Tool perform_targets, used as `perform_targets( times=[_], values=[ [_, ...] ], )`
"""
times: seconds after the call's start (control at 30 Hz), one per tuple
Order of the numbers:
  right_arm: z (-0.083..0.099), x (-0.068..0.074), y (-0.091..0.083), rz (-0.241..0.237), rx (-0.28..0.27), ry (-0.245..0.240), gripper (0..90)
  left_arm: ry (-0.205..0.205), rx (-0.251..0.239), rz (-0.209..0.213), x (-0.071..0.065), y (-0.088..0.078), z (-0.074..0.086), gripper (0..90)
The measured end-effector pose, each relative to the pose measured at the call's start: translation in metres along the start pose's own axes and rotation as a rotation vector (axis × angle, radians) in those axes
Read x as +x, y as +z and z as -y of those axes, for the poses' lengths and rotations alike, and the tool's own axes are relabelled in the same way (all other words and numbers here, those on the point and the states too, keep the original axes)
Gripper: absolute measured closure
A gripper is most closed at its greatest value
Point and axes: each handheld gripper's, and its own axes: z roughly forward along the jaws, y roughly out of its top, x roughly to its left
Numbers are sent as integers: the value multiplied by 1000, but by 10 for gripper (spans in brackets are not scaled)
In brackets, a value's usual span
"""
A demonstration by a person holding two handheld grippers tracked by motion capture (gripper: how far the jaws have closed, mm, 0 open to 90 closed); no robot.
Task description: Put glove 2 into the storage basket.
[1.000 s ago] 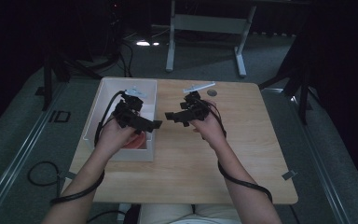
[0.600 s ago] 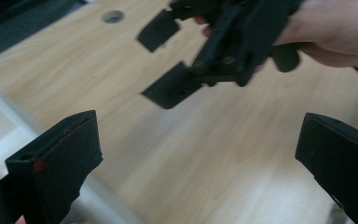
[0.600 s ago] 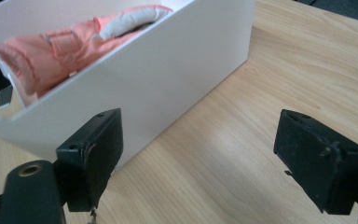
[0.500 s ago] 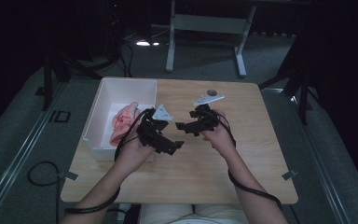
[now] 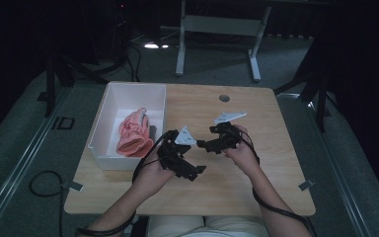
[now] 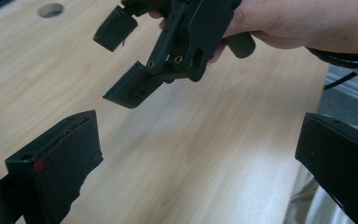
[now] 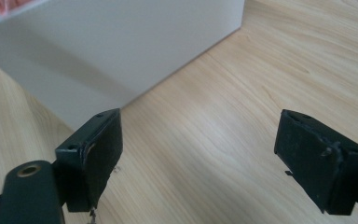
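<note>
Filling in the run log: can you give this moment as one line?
left gripper: open, empty, above table | right gripper: open, empty | pink glove: in white bin

Only readable mark: "ID" in dark letters on the grey floor (image 5: 39, 148), left of the table (image 5: 237, 197), high view. Nothing legible on the white bin (image 5: 109, 106), the gripper jaws or the tabletop.
</note>
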Motion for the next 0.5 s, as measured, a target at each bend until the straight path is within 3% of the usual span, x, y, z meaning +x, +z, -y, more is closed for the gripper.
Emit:
perform_targets(
  times=[0.07,0.5],
  values=[
    [7,-1,-2,9,9,-6,151,9,-1,-7,-4,5,3,0],
    [52,-10,-12,39,29,6,158,32,29,70,-22,38,27,0]
  ],
)
